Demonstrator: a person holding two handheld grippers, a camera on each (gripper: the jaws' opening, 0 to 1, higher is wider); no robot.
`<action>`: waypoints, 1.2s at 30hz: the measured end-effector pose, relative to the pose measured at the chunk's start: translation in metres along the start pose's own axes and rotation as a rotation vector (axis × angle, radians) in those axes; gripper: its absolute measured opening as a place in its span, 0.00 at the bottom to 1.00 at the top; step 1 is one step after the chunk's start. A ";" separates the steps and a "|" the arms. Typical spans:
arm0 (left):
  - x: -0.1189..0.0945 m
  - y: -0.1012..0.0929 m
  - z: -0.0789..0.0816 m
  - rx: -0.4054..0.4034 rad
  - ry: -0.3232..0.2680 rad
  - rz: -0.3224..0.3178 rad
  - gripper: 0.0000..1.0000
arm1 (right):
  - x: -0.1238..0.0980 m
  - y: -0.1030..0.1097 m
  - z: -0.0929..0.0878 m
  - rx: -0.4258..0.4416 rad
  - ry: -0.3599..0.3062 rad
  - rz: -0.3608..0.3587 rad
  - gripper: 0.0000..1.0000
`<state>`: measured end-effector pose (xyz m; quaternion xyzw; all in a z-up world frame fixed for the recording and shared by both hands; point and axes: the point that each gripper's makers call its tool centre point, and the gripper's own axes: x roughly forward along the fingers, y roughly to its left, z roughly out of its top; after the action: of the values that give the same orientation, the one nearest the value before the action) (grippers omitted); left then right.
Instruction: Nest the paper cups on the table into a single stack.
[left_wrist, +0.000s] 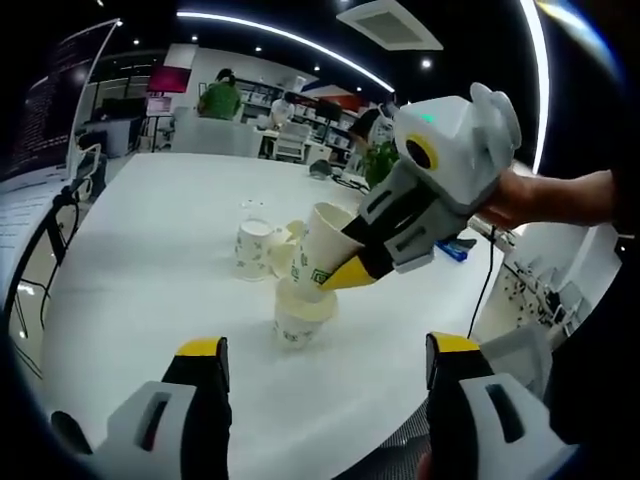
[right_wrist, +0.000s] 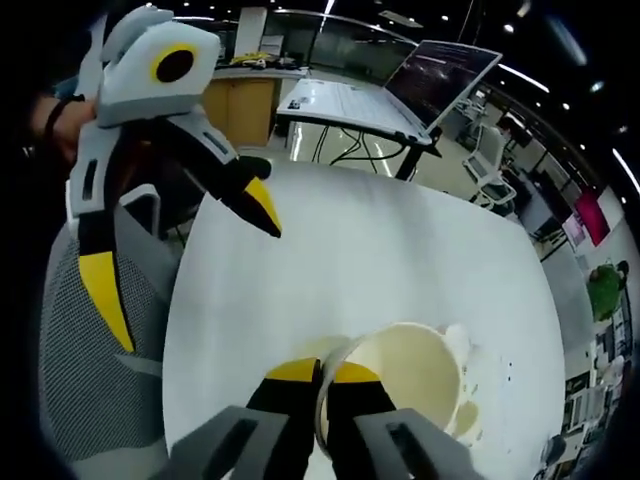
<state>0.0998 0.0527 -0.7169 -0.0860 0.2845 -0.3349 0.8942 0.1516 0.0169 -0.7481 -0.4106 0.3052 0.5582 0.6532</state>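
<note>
One paper cup (left_wrist: 322, 250) clamped by right hand-held gripper (right_wrist: 322, 375); left hand-held gripper (left_wrist: 325, 362) apart

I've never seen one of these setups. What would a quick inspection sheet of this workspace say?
Surface: white table, mostly bare.
Job's things: one tilted cup pinched at its rim; a stack of cups standing below it; another cup apart behind.
Clutter: a small blue thing at the far edge.
Grippers: right gripper shut on the tilted cup; left gripper open, holding nothing.
Cables: black cable hanging off the table edge.
Surroundings: open office, desks, mesh chair, people far off.
</note>
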 end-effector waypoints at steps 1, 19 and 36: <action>0.000 0.000 0.000 0.000 0.000 0.000 0.79 | 0.001 0.001 0.001 -0.002 0.002 0.004 0.00; -0.003 0.004 -0.001 -0.007 0.002 0.007 0.78 | 0.025 0.006 -0.013 0.016 0.036 0.035 0.00; -0.002 0.003 0.000 -0.009 0.004 0.003 0.78 | 0.030 0.007 -0.017 0.023 0.049 0.039 0.01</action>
<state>0.1004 0.0560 -0.7171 -0.0891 0.2879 -0.3322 0.8938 0.1519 0.0162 -0.7833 -0.4107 0.3353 0.5569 0.6393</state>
